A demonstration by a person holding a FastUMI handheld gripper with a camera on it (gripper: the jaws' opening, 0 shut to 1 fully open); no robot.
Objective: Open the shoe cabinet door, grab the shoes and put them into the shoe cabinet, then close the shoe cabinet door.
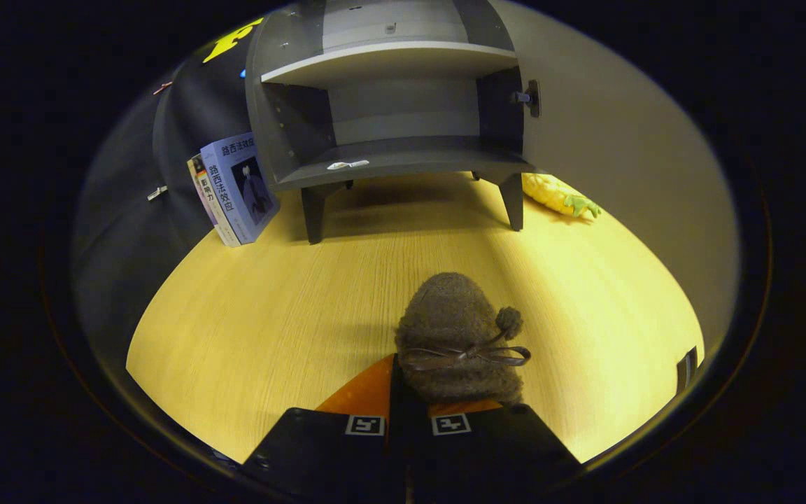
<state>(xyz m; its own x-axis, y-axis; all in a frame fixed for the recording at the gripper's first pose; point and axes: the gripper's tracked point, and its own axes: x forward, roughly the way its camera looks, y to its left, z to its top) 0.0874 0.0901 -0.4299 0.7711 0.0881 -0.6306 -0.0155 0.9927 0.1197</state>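
Your shoe (455,336), a fuzzy brown slipper-boot with a pompom and a thin bow lace, sits at the fingertips of your gripper (408,392), its toe pointing away toward the cabinet. The two fingers are drawn close together with hardly a gap, and the shoe's heel end seems caught at them, though you cannot tell from here whether both fingers actually press on it. You hold the tool low and tipped slightly down over the wooden tabletop (249,322). Well beyond the shoe stands the shoe cabinet (389,105), its door (599,140) swung open to the right, shelves bare. Books (235,189) lean beside its left leg; a toy pineapple (557,196) lies by its right leg.
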